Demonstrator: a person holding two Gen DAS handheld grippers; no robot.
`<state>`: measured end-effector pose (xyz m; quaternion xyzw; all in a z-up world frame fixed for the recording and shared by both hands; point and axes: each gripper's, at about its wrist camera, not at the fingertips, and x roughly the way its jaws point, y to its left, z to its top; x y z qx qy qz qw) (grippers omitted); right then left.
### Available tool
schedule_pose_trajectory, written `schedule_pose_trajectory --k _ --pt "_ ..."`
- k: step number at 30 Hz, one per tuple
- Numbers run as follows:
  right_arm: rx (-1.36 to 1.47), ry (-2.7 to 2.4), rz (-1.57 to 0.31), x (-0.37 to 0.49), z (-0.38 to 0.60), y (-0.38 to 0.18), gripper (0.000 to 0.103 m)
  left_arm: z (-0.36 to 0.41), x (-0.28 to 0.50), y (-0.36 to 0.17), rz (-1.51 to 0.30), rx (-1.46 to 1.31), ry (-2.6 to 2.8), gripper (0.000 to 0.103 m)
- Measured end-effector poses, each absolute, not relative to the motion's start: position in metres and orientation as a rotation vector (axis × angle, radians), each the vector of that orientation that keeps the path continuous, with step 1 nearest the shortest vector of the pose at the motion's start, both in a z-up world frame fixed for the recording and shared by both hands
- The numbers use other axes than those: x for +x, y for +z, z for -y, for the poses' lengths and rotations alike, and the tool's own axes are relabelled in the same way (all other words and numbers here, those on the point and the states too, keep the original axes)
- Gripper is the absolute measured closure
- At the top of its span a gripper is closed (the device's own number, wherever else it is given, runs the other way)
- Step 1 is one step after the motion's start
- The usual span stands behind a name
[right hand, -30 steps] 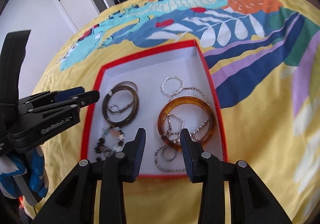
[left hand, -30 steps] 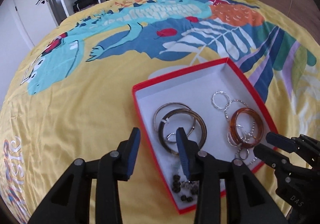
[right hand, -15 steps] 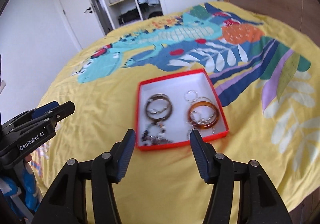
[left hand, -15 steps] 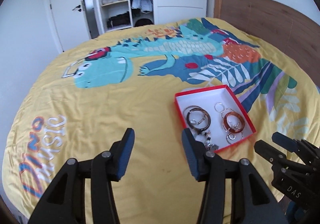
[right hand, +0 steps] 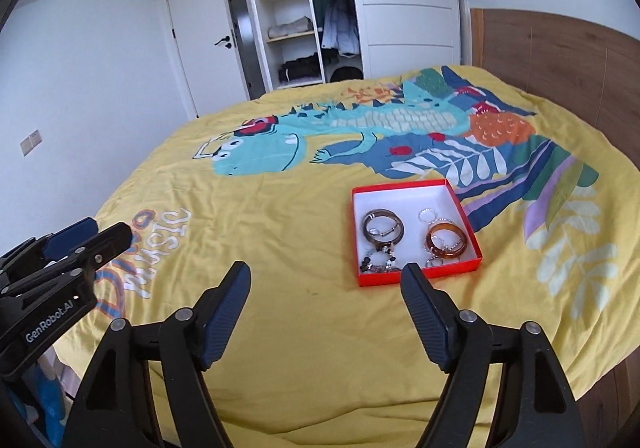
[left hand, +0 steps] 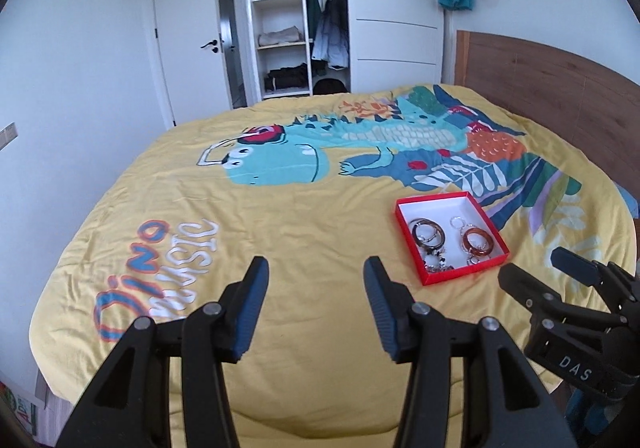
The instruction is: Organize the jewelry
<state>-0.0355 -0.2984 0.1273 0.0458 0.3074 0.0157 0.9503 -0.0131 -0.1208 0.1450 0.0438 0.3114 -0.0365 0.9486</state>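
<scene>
Jewelry box (right hand: 416, 194): we log a shallow red box with a white floor, lying flat on the bed, on the right half of the cover, near the leaf print.
Dark bangle (right hand: 383, 228): left half of the box, with a thin silver ring lying inside its circle.
Amber bangle (right hand: 447, 241): right half of the box, chains and silver rings tangled over and under it.
Beaded piece (right hand: 378, 261): near-left corner of the box, dark and pale beads; we cannot tell whether it is a bracelet or something else.
Bedspread (right hand: 280, 248): yellow, dinosaur print, lightly creased, bare around the box.
Left gripper (left hand: 316, 282): we see its jaws standing wide with nothing between them, well back from the box, which sits off to its right.
Right gripper (right hand: 326, 290): jaws opening, nothing between them; the box lies just beyond its right finger.
Progress: we judge the sorting done or nearly so, since no loose piece shows on the cover.
Risk, tangle: lifting the amber bangle would likely drag its chains along.
Risk, box: the soft cover gives; a nudge on the rim could tip the light box and spill small rings into the creases.
</scene>
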Motion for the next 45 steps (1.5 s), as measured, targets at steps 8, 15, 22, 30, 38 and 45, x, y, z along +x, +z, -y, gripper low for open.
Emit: schedule_pose_trajectory --k 8,15,22,30,38,45 --pt "0.046 0.024 -0.595 -0.069 0.277 0.134 0.018 0.082 -0.056 0.155 -0.588 0.062 -0.012 0.055" --pt "0.026 0.003 -0.574 -0.084 0.271 0.138 0.012 0.064 -0.073 0.160 -0.557 0.050 0.008 0.055" --pt "0.017 -0.037 -0.553 -0.089 0.272 0.141 0.000 0.051 -0.081 0.161 -0.533 0.035 0.025 0.055" --pt "0.017 -0.055 -0.565 -0.086 0.275 0.134 0.000 0.046 -0.083 0.160 -0.520 0.035 0.046 0.055" --pt "0.009 -0.068 -0.564 -0.083 0.275 0.127 0.000 0.043 -0.081 0.158 -0.513 0.025 0.061 0.042" --pt "0.020 -0.084 -0.578 -0.078 0.280 0.119 0.000 0.045 -0.077 0.153 -0.521 0.040 0.066 0.040"
